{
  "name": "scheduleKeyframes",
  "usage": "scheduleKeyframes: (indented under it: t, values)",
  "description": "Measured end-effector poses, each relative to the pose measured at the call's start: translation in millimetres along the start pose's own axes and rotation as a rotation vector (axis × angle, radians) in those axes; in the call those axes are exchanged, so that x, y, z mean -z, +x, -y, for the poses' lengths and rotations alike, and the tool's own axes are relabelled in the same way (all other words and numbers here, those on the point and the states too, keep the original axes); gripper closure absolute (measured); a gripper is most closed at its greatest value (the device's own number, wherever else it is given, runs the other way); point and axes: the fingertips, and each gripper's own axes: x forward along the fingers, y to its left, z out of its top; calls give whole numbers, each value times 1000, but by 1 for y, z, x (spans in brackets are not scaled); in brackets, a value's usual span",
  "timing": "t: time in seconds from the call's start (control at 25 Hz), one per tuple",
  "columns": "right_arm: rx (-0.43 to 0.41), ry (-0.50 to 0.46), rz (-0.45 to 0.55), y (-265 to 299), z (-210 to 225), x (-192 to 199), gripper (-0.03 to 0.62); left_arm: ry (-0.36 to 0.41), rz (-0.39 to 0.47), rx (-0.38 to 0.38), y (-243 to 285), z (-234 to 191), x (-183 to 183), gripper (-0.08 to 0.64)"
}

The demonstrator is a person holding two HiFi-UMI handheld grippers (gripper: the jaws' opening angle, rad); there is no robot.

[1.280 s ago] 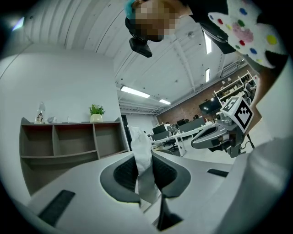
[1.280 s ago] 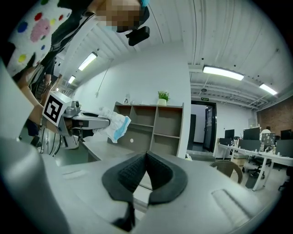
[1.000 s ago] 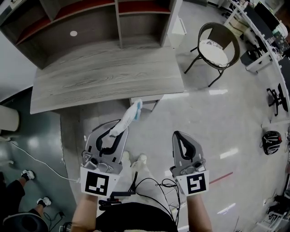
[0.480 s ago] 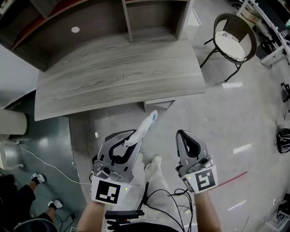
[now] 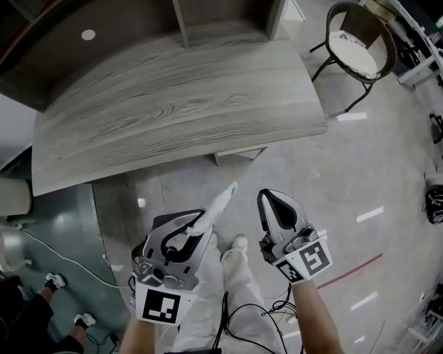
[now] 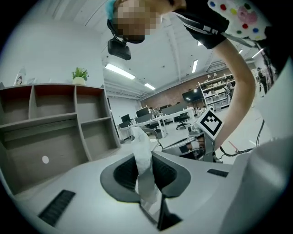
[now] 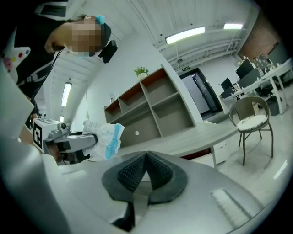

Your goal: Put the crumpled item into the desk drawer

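A crumpled white wrapper with a blue end (image 5: 217,206) sticks out forward from my left gripper (image 5: 199,220), which is shut on it; in the left gripper view the wrapper (image 6: 142,164) stands pinched between the jaws. The right gripper view shows it from the side (image 7: 104,139). My right gripper (image 5: 266,201) is shut with nothing in it, its pads meeting (image 7: 145,170). Both grippers hang in front of the near edge of the grey wooden desk (image 5: 180,104). A white drawer unit (image 5: 239,154) shows under the desk's front edge, just beyond the wrapper's tip.
An open shelf unit (image 5: 138,21) stands at the back of the desk. A metal chair with a white cushion (image 5: 353,55) is on the floor to the right. A white cable (image 5: 62,256) trails on the dark floor at left. My legs and shoes (image 5: 232,252) are below.
Both grippers have dropped lower in front of the desk edge, the wrapper still held in the left. The right gripper has rolled, its marker cube now tilted.
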Motion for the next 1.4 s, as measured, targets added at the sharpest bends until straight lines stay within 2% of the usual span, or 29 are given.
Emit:
scheduleKeyframes:
  t: [0.2, 0.44, 0.6, 0.68, 0.8, 1.0, 1.24, 1.4]
  values:
    - [-50, 176, 5, 11, 24, 44, 583, 16, -39, 7, 6, 9, 28, 505]
    - [-50, 340, -29, 26, 61, 96, 583, 0, -49, 9, 17, 15, 50, 505]
    - [-62, 447, -14, 42, 83, 118, 521, -18, -51, -7, 24, 11, 62, 505]
    - [-62, 476, -9, 51, 93, 128, 470, -31, -54, -22, 28, 8, 69, 505]
    - [-39, 521, 3, 65, 109, 145, 435, -48, -63, -48, 33, 6, 81, 505]
    - [-34, 578, -3, 83, 126, 169, 414, -67, -72, -61, 38, 8, 91, 505]
    - [-53, 583, -37, 104, 138, 194, 399, -85, -66, -62, 46, 6, 102, 505]
    - [-111, 651, 14, 118, 141, 191, 388, -79, -73, -79, 50, -2, 108, 505]
